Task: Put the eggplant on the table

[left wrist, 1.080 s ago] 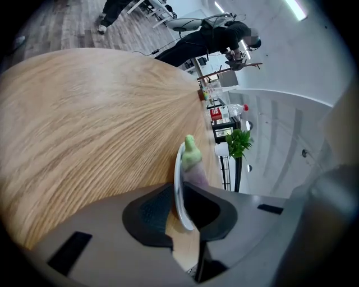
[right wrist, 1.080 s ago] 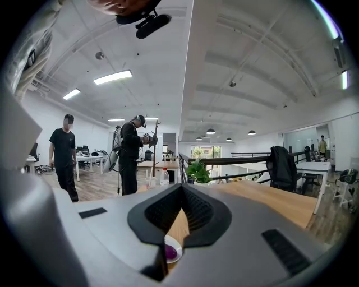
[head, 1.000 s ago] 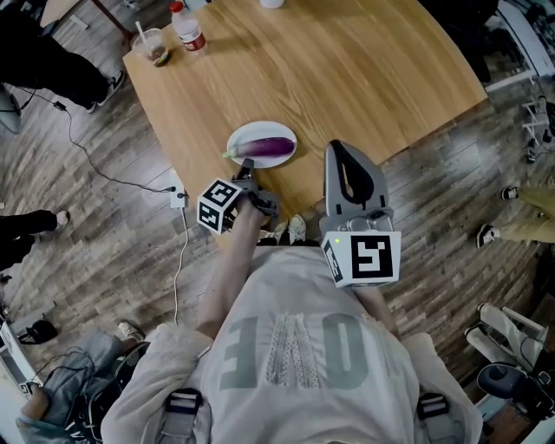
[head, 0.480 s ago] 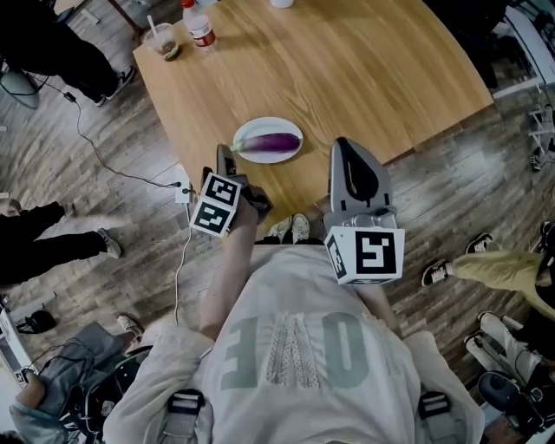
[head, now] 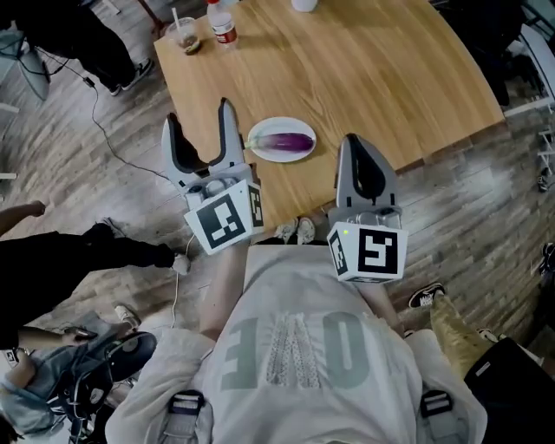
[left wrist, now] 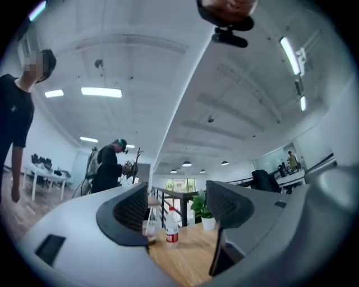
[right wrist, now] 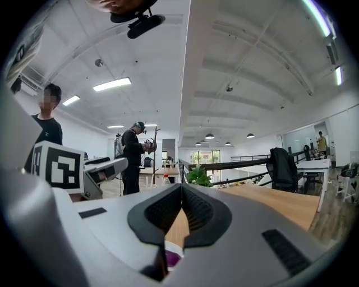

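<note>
My head camera looks steeply down at the desk (head: 364, 69); those on the left hand-held gripper (head: 199, 113) and right hand-held gripper (head: 354, 141) face across it, sharing its bottle (head: 224, 24).

Purple eggplant (head: 284, 142) lengthwise on white plate (head: 262, 131)

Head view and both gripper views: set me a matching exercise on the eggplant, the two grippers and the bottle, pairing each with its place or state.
Things
1. eggplant
2. left gripper
3. right gripper
4. bottle

Places or states
A. jaws together, nothing held
B. upright on the table, beside a cup
C. lying on the white plate
D. jaws wide apart, nothing between them

Pairs: 1-C, 2-D, 3-A, 4-B.

Note: the left gripper's jaws have just been opening.
</note>
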### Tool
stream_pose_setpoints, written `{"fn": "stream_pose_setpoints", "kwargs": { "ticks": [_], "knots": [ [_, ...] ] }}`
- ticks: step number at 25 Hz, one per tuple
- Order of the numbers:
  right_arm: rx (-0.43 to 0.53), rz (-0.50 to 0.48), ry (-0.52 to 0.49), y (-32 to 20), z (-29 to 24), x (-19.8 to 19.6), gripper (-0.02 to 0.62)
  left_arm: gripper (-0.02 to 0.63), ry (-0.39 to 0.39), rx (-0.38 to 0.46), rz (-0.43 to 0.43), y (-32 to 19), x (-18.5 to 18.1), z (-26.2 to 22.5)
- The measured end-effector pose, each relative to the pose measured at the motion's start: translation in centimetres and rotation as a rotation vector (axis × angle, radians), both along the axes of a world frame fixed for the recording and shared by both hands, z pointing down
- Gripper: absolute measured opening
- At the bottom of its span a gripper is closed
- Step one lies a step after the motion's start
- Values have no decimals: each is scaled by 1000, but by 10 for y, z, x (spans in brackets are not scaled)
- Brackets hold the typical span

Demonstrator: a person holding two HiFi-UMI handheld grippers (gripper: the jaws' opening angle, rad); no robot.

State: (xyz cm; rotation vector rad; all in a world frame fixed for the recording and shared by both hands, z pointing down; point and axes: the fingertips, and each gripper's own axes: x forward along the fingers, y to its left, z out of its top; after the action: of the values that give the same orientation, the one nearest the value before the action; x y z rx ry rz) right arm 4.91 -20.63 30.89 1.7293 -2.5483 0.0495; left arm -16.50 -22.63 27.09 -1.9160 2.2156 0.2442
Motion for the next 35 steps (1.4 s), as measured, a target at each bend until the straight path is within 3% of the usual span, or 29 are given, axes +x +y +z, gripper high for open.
{"fn": "stream_pose_setpoints", "kwargs": {
  "ticks": [4, 14, 17, 21, 28, 35],
  "knots": [
    [36, -16, 0, 1, -8, -6, 18, 311, -159, 86, 52, 15, 28, -43],
    [123, -88, -4, 9, -30, -29, 18, 308, -328, 221, 179, 44, 71, -87],
    [142, -102, -11, 10, -34, -33, 18, 288, -333, 192, 206, 39, 76, -81],
    [139, -107, -12, 10, -35, -36, 18, 9, -361, 96, 241, 32, 86, -62],
    [145, -106, -7, 11, -36, -41, 18, 9, -343, 52, 309, 32, 96, -53],
    [141, -94, 3, 15, -38, -43, 18, 9, -335, 40, 312, 33, 92, -52]
  ]
}}
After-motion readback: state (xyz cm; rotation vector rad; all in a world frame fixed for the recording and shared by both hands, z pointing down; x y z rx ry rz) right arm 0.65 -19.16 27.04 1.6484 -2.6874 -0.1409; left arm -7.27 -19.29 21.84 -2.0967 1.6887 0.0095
